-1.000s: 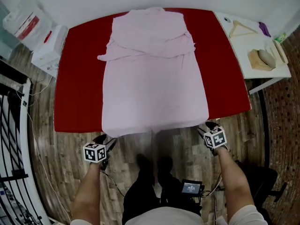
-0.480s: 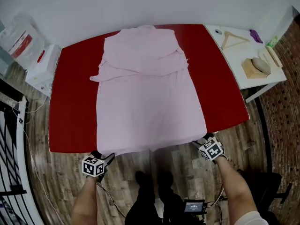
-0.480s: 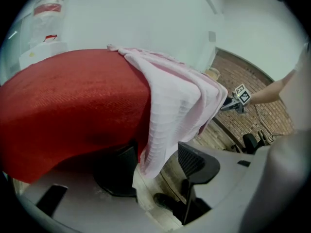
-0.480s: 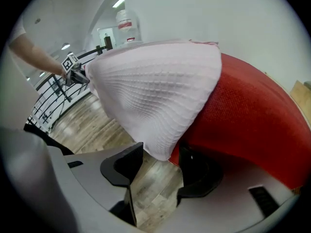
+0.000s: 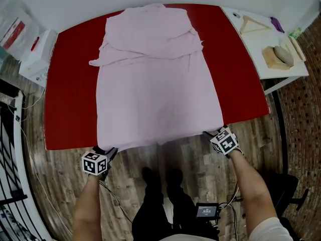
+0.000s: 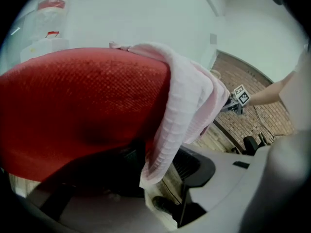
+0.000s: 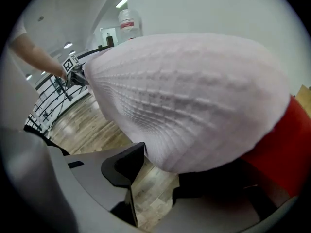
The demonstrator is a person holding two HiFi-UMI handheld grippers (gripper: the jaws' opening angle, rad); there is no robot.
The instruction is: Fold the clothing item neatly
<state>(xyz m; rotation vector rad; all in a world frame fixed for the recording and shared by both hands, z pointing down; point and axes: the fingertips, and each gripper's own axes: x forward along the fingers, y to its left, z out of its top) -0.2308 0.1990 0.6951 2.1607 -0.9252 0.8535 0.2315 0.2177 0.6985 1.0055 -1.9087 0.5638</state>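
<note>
Garment (image 5: 155, 84) lies flat, hem between open jaws of right gripper (image 5: 209, 134) and left gripper (image 5: 110, 151), left's just closing.

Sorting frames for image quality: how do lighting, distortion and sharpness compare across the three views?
Head view: evenly lit, sharp, the red table shows bowed edges. Left gripper view: heavy fisheye, black corners, deep shadow beneath the table. Right gripper view: the pink garment looms close, slightly soft.
</note>
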